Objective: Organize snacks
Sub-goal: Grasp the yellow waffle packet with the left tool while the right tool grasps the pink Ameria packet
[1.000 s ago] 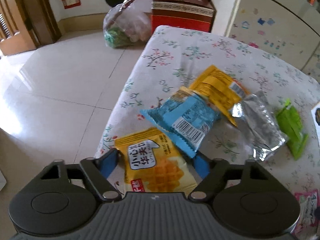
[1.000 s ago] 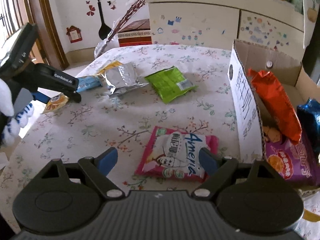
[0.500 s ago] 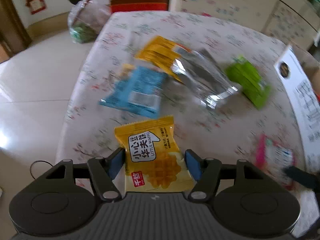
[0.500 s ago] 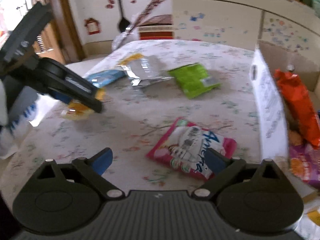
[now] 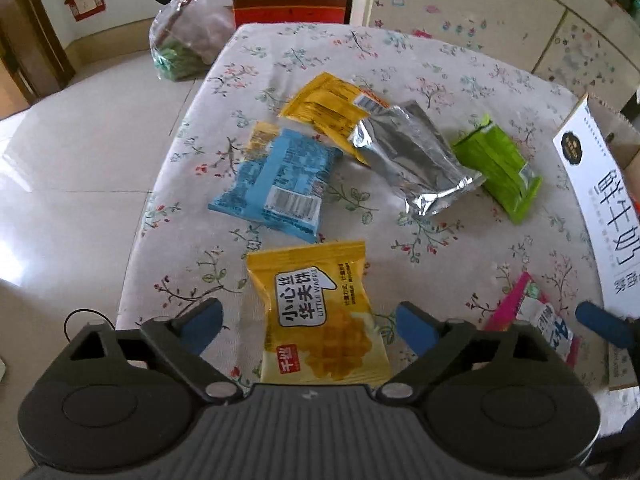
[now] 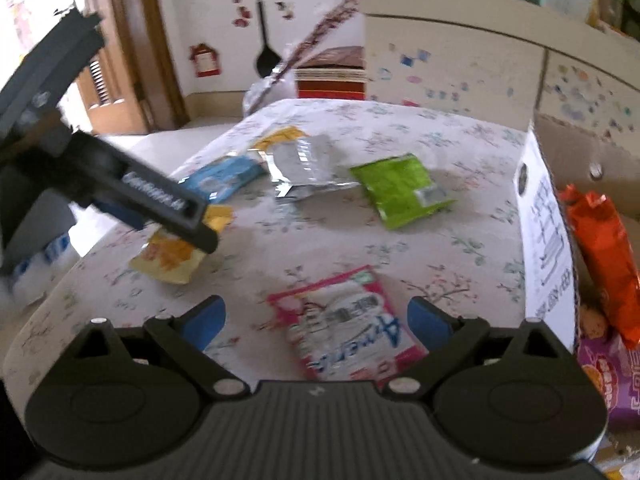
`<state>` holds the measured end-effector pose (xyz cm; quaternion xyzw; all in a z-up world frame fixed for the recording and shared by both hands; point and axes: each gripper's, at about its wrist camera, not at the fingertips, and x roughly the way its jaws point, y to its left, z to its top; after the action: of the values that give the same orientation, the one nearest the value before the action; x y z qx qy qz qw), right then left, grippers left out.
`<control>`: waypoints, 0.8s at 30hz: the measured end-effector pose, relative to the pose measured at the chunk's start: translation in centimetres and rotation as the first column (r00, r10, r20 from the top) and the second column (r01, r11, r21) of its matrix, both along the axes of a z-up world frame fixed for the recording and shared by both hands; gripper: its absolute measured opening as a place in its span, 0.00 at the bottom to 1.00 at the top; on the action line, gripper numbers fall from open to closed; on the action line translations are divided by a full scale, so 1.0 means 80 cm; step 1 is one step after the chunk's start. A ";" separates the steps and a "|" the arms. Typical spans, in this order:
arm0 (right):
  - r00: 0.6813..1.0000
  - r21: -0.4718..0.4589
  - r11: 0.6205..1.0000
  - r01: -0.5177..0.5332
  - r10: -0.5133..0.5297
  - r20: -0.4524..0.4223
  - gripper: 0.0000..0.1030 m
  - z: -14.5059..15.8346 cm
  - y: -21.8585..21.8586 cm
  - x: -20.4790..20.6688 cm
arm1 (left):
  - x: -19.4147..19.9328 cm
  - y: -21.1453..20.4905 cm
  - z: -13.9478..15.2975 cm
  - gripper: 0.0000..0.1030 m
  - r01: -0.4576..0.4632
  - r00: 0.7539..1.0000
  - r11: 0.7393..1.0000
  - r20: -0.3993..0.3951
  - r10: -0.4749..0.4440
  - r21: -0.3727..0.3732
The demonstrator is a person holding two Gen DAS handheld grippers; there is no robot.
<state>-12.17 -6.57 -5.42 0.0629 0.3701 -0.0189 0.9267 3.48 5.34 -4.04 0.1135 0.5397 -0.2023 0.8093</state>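
My left gripper (image 5: pixel 308 326) is open, its blue fingers standing wide on either side of a yellow waffle packet (image 5: pixel 320 316) that lies on the floral table; this packet also shows in the right wrist view (image 6: pixel 176 252), under the left gripper (image 6: pixel 168 208). My right gripper (image 6: pixel 316 320) is open and empty, with a pink packet (image 6: pixel 344 324) on the table between its fingers. Its blue fingertip (image 5: pixel 600 322) shows by the pink packet (image 5: pixel 532 316) in the left wrist view. A cardboard box (image 6: pixel 548 240) at the right holds an orange bag (image 6: pixel 604 252) and a purple bag (image 6: pixel 608 380).
Further back on the table lie a blue packet (image 5: pixel 276 184), a yellow packet (image 5: pixel 332 110), a silver packet (image 5: pixel 416 156) and a green packet (image 5: pixel 496 168). The table's left edge (image 5: pixel 160 184) drops to a tiled floor. A plastic bag (image 5: pixel 188 48) and a red box (image 5: pixel 288 0) stand beyond.
My left gripper has opened wide around the yellow waffle packet, which now lies on the table nearer the middle. My right gripper has moved closer over the pink packet.
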 end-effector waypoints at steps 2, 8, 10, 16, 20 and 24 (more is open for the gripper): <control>1.000 -0.012 1.000 0.005 -0.006 -0.021 0.95 -0.007 -0.004 0.006 | 0.000 -0.004 -0.008 0.98 0.001 1.000 1.000 -0.015 -0.001 0.028; 0.997 -0.010 0.999 0.031 -0.032 -0.068 0.96 -0.018 -0.008 0.013 | 0.002 -0.006 -0.018 1.00 -0.056 0.997 0.998 -0.052 0.058 0.035; 0.997 -0.047 0.999 0.019 -0.023 -0.077 0.98 -0.022 -0.003 0.015 | 0.003 -0.006 -0.018 1.00 -0.073 0.996 0.997 -0.050 0.075 0.035; 0.996 -0.091 0.996 0.013 -0.021 -0.084 1.00 -0.025 0.002 0.018 | -0.006 -0.001 -0.019 1.00 -0.087 0.996 0.996 -0.019 0.087 0.020; 0.997 -0.093 0.996 0.011 -0.019 -0.081 1.00 -0.026 0.002 0.018 | -0.010 0.000 -0.017 1.00 -0.101 0.995 0.995 -0.008 0.101 0.015; 0.996 -0.093 0.996 0.008 -0.016 -0.090 1.00 -0.026 0.002 0.019 | -0.011 0.000 -0.017 1.00 -0.102 0.995 0.995 -0.009 0.103 0.017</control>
<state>-10.62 -6.39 -7.51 0.0212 0.4100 -0.0444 0.9108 2.59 5.33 -5.37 0.0913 0.5506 -0.1566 0.8149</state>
